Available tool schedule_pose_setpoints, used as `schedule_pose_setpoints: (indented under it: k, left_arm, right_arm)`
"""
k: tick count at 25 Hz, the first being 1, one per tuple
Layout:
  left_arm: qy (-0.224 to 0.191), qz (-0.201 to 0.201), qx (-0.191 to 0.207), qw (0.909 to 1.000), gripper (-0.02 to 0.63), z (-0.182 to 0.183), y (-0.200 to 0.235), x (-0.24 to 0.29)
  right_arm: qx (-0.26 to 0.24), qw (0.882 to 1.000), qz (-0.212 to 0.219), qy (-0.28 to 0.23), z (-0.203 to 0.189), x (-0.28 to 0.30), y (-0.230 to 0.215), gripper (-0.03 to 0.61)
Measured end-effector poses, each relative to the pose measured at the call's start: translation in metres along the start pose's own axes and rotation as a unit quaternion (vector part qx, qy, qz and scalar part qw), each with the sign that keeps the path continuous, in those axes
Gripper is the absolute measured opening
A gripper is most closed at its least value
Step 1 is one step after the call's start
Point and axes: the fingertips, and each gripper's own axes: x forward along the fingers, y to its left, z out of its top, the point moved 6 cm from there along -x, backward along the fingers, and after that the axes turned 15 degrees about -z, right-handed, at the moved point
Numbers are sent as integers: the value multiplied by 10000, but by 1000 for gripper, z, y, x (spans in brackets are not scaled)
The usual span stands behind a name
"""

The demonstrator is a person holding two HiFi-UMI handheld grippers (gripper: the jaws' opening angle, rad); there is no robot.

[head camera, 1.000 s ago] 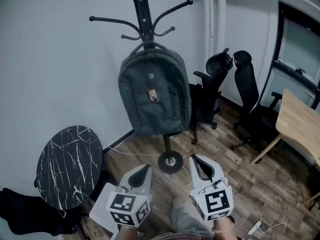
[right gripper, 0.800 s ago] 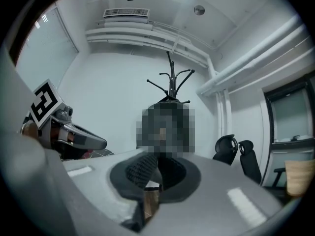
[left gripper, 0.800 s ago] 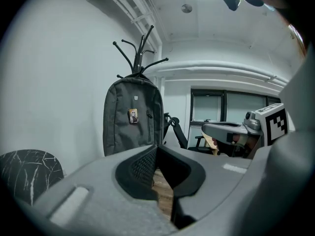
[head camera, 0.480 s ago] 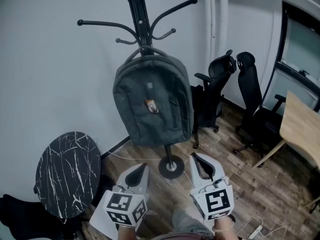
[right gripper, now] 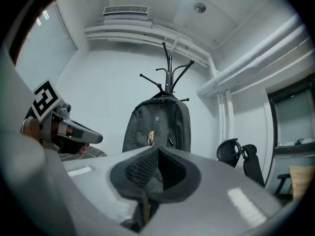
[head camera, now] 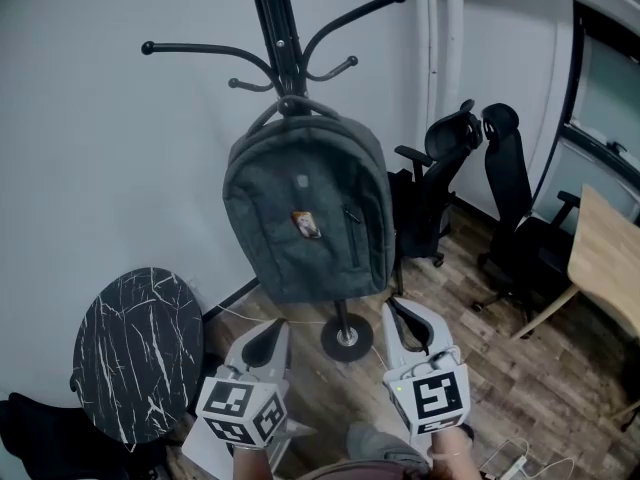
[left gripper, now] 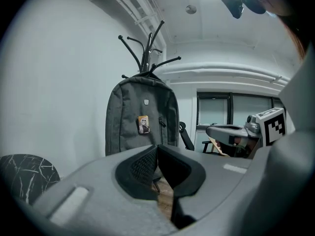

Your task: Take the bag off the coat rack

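L hand-held gripper (head camera: pixel 276 326) low at bottom-left of head view: jaws pressed together, nothing btwn. R hand-held gripper (head camera: pixel 398 308) just beside it, same story: jaws closed, empty. Both aimed roughly level twd the bag (head camera: pixel 305 218), well apart from it, no contact. Dark grey backpack w/ small badge (head camera: pixel 306 224) on front; hangs by top loop on the black coat rack (head camera: pixel 272 28), covers the pole's mid part. Rack's round base (head camera: pixel 346 338) on wood floor (head camera: pixel 500 368), below bag & just ahead of gripper tips. Round black marble-look table (head camera: pixel 135 353) left of L gripper, against white wall (head camera: pixel 100 168). Two black office chairs (head camera: pixel 430 198) right of the bag; edge of light wood table (head camera: pixel 605 253) far right.
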Motion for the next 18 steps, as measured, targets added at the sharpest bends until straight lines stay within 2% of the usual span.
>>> schedule_pose_setpoints:
  k: [13, 15, 18]
  left_arm:
    - [-290, 430, -72, 9986, 14, 14, 41, 14]
    - [-338, 506, -86, 9981, 14, 16, 47, 15]
    - [-408, 624, -109, 9972, 14, 18, 58, 15]
  right_arm:
    - [-41, 9999, -82, -108, -1, 41, -14, 8]
    - [-43, 9999, -66, -98, -2, 46, -15, 37]
    - [-64, 9999, -96, -116, -3, 54, -18, 37]
